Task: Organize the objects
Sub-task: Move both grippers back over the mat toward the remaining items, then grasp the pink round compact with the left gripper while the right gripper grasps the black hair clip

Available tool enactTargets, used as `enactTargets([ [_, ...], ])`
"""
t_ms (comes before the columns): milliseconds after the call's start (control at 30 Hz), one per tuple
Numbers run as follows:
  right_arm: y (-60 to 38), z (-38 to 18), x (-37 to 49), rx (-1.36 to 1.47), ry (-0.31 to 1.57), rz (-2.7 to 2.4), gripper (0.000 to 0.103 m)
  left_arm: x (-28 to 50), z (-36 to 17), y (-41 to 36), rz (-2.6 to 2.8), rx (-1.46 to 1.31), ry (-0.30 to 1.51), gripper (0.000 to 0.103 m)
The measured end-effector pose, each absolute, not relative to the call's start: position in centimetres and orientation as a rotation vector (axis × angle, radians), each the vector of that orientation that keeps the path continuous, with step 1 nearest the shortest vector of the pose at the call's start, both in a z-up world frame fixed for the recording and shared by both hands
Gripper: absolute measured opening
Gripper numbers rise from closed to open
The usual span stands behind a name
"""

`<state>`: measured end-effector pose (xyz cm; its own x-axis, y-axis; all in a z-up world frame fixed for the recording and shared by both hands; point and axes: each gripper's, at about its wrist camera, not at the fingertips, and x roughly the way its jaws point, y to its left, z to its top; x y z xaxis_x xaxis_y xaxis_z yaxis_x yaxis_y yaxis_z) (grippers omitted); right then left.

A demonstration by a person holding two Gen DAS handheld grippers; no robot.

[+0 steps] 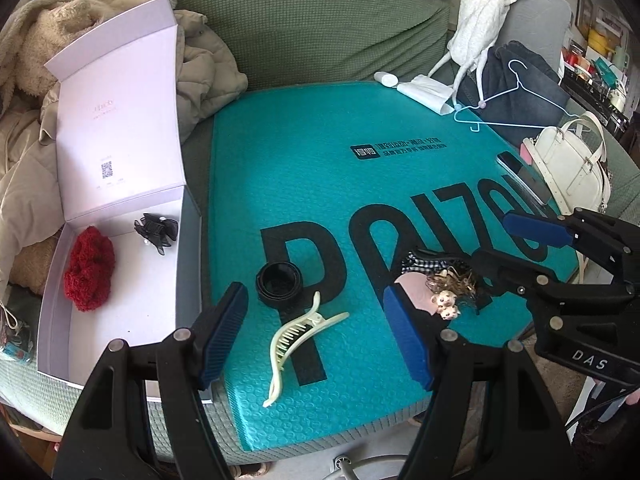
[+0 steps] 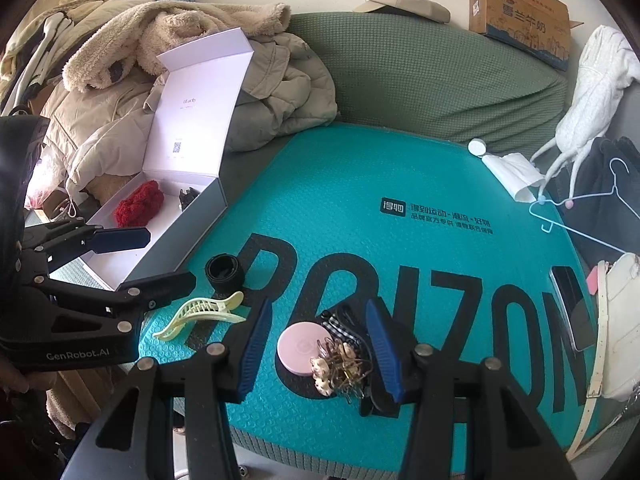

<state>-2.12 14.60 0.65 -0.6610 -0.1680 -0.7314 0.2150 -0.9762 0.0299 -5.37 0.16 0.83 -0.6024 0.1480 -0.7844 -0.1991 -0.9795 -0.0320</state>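
The left hand-held gripper hangs over the near edge of a teal bubble mailer. Its jaws are released, gripping nothing. Between its blue pads and below them, a cream claw clip lies flat on the mailer. Just beyond the clip, toward the left pad, sits a black coiled band.

The right hand-held gripper is also released, its pads clear of everything. Framed between its jaws is a cluster on the mailer: a round pink compact, touching it a tangle of gold hair pins with small bear charms, and behind these a black-and-white checked bow. Whether the pins overlap the bow cannot be told.

Left of the left hand-held gripper, beside the mailer's edge, stands an open white box with its lid raised upright at the back. Inside it lie a red knitted scrunchie and, farther back, a black bow clip, apart from each other.

The mailer rests on a green-covered sofa, not a desk. Beyond the right hand-held gripper, at the mailer's right edge, lie a dark phone and a white handbag. Farther off are a light-blue hanger, a white tissue, and beige coats heaped behind the box.
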Motion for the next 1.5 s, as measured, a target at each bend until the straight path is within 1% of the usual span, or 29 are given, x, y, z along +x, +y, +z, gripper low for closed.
enactTargets([
  [667,19.9,-4.6,-0.7,1.298,-0.068,-2.649,0.050,-6.5,-4.2,6.5,2.485,-1.354,0.159,0.069],
  [1000,22.0,-6.5,-1.3,1.326,-0.135,-2.654,0.050,-8.3,-7.0,7.5,2.441,-1.417,0.179,0.069],
  [1267,21.7,-7.5,-1.9,1.321,-0.136,-2.585,0.049,-9.3,-8.4,8.1,2.409,-1.420,0.185,0.069],
  [1300,21.6,-7.6,-2.0,1.322,-0.133,-2.585,0.047,-9.3,-8.4,8.3,2.407,-1.412,0.190,0.069],
  [1367,21.6,-7.7,-2.1,1.310,-0.161,-2.567,0.038,-9.5,-8.5,8.5,2.404,-1.400,0.188,0.069],
  [1400,21.6,-7.7,-2.1,1.308,-0.169,-2.560,0.031,-9.6,-8.6,8.6,2.401,-1.397,0.188,0.069],
  [1500,21.6,-7.7,-2.0,1.308,-0.153,-2.555,0.024,-9.8,-8.7,8.9,2.390,-1.385,0.188,0.070],
])
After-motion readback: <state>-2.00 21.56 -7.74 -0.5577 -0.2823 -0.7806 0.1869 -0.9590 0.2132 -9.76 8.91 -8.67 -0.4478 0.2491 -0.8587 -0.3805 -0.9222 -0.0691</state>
